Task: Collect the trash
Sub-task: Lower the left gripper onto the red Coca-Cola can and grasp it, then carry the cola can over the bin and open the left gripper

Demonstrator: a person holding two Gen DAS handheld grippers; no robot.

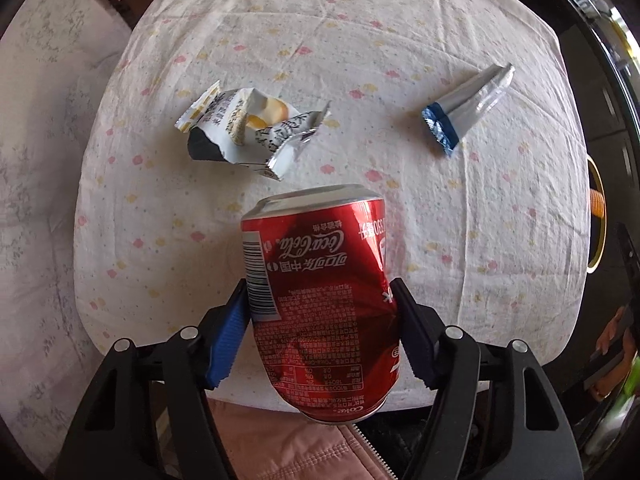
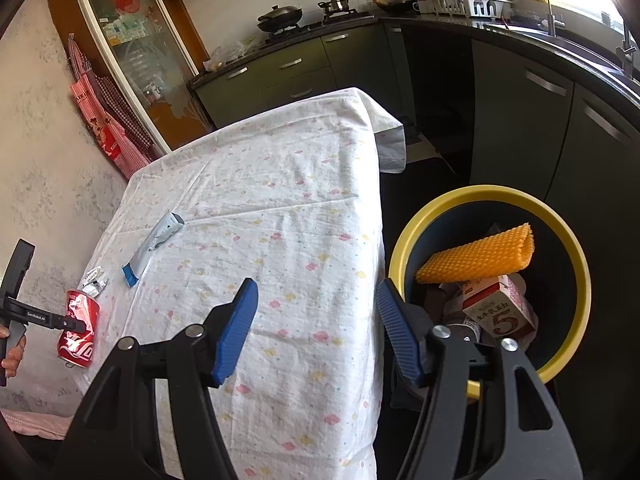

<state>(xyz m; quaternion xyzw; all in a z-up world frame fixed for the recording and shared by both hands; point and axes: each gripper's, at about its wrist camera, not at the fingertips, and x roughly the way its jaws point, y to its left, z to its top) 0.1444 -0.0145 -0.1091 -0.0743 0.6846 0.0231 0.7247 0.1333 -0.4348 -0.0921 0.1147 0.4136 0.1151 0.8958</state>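
With the left gripper [image 1: 320, 312] pinching the dented red can [image 1: 320, 300] seemingly just above the table edge [image 1: 520, 340], grip firmly midway before carrying it to the yellow-rimmed bin [image 2: 400, 248], beside the spread, empty right gripper [image 2: 316, 320].

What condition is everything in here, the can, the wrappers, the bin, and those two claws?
Red cola can: dented, lying on the tablecloth, pinched between the left claw's pads.
Left claw: closed on the can.
Right claw: open, holding nothing.
Snack wrapper: torn open, crumpled.
Blue and silver wrapper: flattened, lying apart from the can.
Yellow-rimmed bin: uncovered, already holding a carton and orange foam netting.
Tablecloth: wrinkled.
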